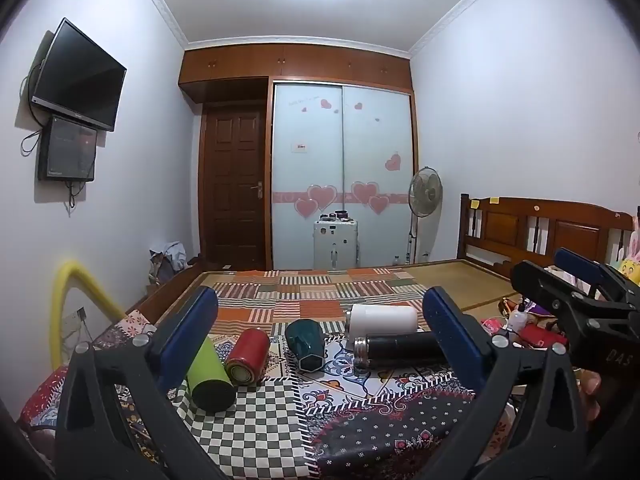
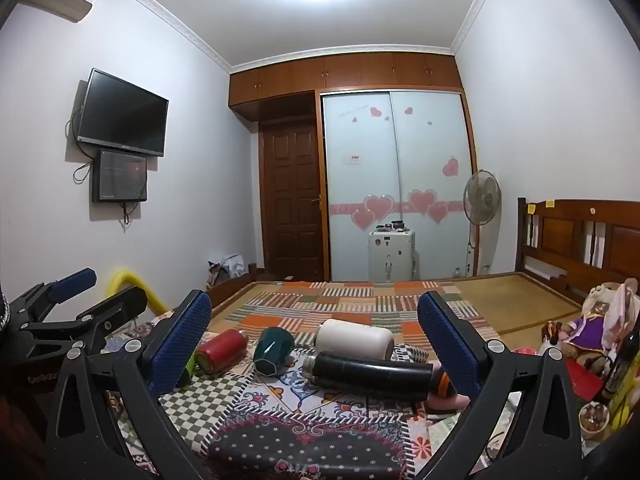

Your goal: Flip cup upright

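Several cups lie on their sides on a patterned bed cover. In the left wrist view: a green cup (image 1: pixel 208 376), a red cup (image 1: pixel 246 354), a dark teal faceted cup (image 1: pixel 306 344), a white cup (image 1: pixel 382 320) and a black flask (image 1: pixel 400 350). The right wrist view shows the red cup (image 2: pixel 222 348), teal cup (image 2: pixel 274 348), white cup (image 2: pixel 354 338) and black flask (image 2: pixel 368 370). My left gripper (image 1: pixel 320 332) is open and empty, short of the cups. My right gripper (image 2: pixel 314 340) is open and empty too, and shows at the right of the left wrist view (image 1: pixel 576 280).
The patchwork bed cover (image 1: pixel 304 296) runs to the far end of the bed. A wooden headboard (image 1: pixel 540 228) stands at the right, with toys and clutter (image 2: pixel 592 320) below it. A fan (image 1: pixel 424 192), a white box (image 1: pixel 336 240) and a wardrobe stand behind.
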Demonstrator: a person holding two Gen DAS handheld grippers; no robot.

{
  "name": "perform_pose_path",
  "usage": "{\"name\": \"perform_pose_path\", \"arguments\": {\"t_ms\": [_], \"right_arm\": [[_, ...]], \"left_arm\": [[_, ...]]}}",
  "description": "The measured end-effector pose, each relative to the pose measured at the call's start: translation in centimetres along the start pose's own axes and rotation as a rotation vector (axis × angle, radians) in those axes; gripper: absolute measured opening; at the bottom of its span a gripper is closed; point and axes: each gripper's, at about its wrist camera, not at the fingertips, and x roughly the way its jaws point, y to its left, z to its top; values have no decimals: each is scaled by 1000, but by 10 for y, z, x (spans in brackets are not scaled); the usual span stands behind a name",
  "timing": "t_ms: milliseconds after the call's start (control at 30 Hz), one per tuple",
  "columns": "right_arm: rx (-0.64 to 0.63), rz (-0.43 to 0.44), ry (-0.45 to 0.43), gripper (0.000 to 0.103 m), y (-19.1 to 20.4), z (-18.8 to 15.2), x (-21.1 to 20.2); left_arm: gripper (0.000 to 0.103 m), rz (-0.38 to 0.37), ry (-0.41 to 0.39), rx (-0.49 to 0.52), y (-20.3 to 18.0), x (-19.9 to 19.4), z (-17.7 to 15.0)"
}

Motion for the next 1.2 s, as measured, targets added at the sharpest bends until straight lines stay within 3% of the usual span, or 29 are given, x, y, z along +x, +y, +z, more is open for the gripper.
{"name": "perform_pose_path", "arguments": {"t_ms": [1200], "right_arm": [[-8, 0, 6, 103, 0, -3, -1]], "left_arm": [[103, -4, -45, 30, -7, -12, 2]]}}
